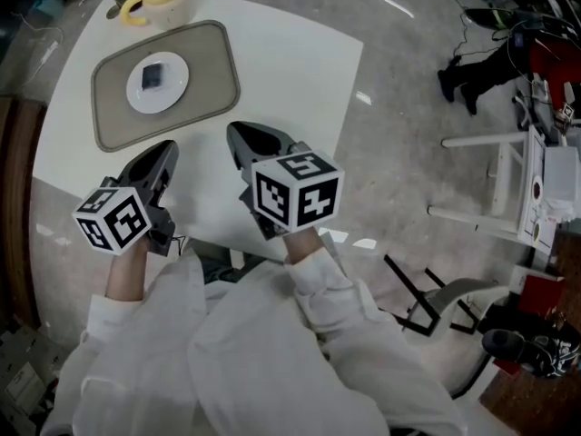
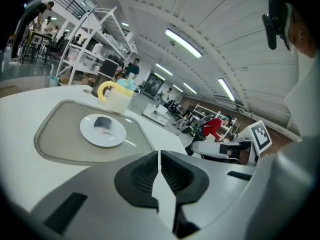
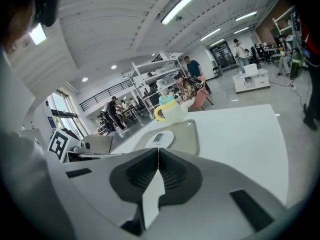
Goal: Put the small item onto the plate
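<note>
**Both grippers closed and empty; small item rests on the plate**

Head view: I see the small item (image 1: pixel 152 76), a dark, squarish, flat piece, lying near the middle of the white round plate (image 1: pixel 174 94). The plate sits on a grey-beige placemat (image 1: pixel 211 69) with rounded corners, at the far left of the white table (image 1: pixel 290 71). A cream mug (image 1: pixel 168 0) with a yellow handle stands just beyond the mat. My left gripper (image 1: pixel 167 150) and right gripper (image 1: pixel 240 134) hover over the near edge of the table, well apart from the plate, tips pointing toward it. Off the table to the right there is a glossy grey floor (image 1: pixel 408 107) and a white chair frame (image 1: pixel 490 180).

Left gripper view: the jaws are drawn together at the tips, with nothing between their ribbed pads. Past them the small item (image 2: pixel 103 122) shows dark grey on the plate (image 2: pixel 114 137), with the mug (image 2: pixel 118 98) behind. The right gripper's marker cube sits at the right edge. A long hall with ceiling strip lights, white shelving (image 2: pixel 95 39) and people stretches beyond.

Right gripper view: these jaws are pressed fully together, holding nothing. The plate (image 3: pixel 166 140) is farther off, and the item on it is only a faint grey smudge. The bare white tabletop runs out to the right. More shelves and standing people fill the background.
</note>
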A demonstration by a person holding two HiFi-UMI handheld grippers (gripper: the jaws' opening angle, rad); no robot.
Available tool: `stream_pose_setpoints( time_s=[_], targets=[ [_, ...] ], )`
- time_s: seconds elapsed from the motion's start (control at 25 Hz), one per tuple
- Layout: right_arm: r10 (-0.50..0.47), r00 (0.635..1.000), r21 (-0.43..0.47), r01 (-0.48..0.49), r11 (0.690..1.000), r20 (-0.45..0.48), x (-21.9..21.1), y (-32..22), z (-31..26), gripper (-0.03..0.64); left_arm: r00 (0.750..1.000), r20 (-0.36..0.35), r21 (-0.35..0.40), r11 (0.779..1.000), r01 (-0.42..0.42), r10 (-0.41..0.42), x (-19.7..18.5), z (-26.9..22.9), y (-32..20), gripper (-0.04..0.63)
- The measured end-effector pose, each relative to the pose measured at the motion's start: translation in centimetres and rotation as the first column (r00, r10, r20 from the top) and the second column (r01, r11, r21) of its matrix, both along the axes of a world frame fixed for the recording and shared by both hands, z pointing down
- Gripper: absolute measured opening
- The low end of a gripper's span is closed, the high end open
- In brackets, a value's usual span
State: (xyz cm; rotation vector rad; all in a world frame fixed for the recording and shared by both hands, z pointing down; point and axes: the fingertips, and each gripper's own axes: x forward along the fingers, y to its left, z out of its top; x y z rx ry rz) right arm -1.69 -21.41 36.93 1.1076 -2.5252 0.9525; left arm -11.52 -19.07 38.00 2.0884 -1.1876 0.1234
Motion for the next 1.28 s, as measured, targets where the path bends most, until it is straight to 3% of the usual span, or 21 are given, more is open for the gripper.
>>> stream_pose_setpoints(
  time_s=[0.32, 0.68, 1.28],
  targets=[
    [-0.07, 0.997, 0.01, 0.07, 0.998, 0.019, 3.7, 4.1, -0.1, 0.017, 1.0, 0.004, 0.018, 1.0, 0.019, -0.019, 5.2, -0.6, 3.7, 0.018],
    [-0.182, 0.983, 0.039, 0.18, 0.983, 0.034, 4.8, 7.2, -0.6, 0.015, 0.999, 0.018, -0.031, 0.999, 0.04, -0.04, 8.2, 1.0, 7.4, 0.015],
    [-0.197, 0.976, -0.009, 0.199, 0.98, 0.093, 4.9, 9.7, 0.5, 0.015, 0.999, 0.031, -0.042, 0.999, -0.008, 0.009, 8.8, 0.7, 8.8, 0.015]
  ],
)
